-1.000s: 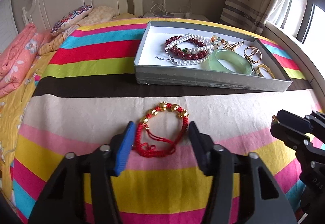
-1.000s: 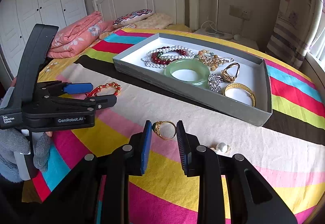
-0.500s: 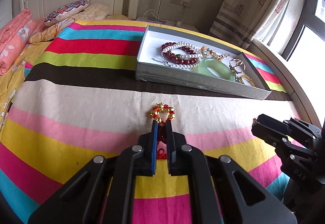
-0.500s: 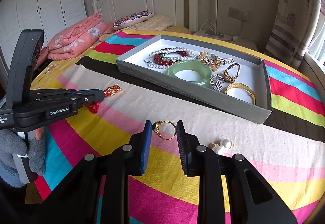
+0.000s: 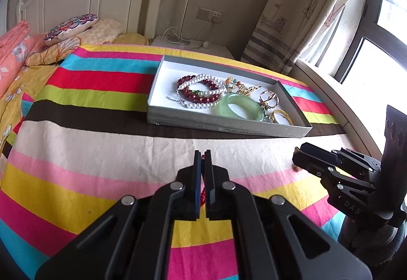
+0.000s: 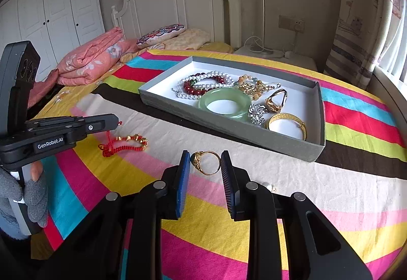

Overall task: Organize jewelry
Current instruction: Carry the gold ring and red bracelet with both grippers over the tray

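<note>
My left gripper [image 5: 202,153] is shut on the red cord bracelet with gold beads [image 6: 124,144] and holds it lifted; in the right wrist view it hangs from the left gripper's tips [image 6: 115,122]. In the left wrist view only a bit of red cord [image 5: 202,197] shows between the pads. My right gripper [image 6: 204,163] holds a gold ring [image 6: 206,162] between its pads, over the striped bedspread. The grey jewelry tray [image 6: 279,142] lies beyond, with pearl and red bead strands [image 6: 203,84], a green jade bangle [image 6: 225,103] and a gold bangle [image 6: 287,125].
A pearl earring [image 6: 269,187] lies on the bedspread right of my right gripper. Folded pink bedding [image 6: 94,56] and pillows [image 6: 162,32] lie at the headboard. A window and curtain [image 5: 305,13] stand on the right. The right gripper [image 5: 330,168] shows in the left wrist view.
My left gripper closed on the red bracelet and lifted it off the bedspread, moving toward the tray. My right gripper stayed put with the gold ring.
</note>
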Tool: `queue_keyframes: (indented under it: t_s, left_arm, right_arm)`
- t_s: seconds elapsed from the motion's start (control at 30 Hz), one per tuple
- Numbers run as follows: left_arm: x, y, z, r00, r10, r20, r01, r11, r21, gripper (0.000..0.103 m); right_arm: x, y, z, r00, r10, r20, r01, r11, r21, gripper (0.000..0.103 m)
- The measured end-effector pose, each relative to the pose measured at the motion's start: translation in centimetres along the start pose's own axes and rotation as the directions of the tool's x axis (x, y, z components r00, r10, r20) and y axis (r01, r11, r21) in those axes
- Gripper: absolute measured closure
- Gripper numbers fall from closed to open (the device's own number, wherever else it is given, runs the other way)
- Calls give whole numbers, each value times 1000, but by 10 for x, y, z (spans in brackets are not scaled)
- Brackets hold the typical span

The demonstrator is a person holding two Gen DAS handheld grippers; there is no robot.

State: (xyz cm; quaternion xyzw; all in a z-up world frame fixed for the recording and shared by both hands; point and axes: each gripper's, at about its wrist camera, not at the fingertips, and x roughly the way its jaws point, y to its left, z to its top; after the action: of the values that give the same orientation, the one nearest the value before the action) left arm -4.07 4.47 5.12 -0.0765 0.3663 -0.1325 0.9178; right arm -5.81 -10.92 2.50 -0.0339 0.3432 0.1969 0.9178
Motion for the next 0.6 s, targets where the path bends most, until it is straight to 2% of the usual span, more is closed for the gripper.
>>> queue_keyframes:
  t_s: [0.2,0.33,0.4,0.53,0.57,0.6]
  left_arm:
    - [-3,-11,21,1000,12,26,-13,999,35,102]
    - [-2,-5,22,1000,-15,-11,15,1000,23,100]
    - [6,-3,14,999,2,-49,0,999,41,90]
    - [21,4,-1,995,22,-101,-19,999,30,90]
    - [23,5,-5,994,26,-108,-23,999,33,85]
    - [24,3,-7,993,31,-114,-26,999,44,63]
  right_arm:
    - [-9,-9,9,999,-18,47,17,1000,12,77]
    - [-18,-19,12,997,-12,73,10,999,32,77]
    - [-21,-22,11,997,-9,79,6,999,39,77]
    - [-24,-27,10,996,-2,87,-2,999,52,77]
    - [-24,-28,10,996,-1,88,-4,999,53,77]
    - [-24,-28,10,996,0,88,-5,999,54,77]
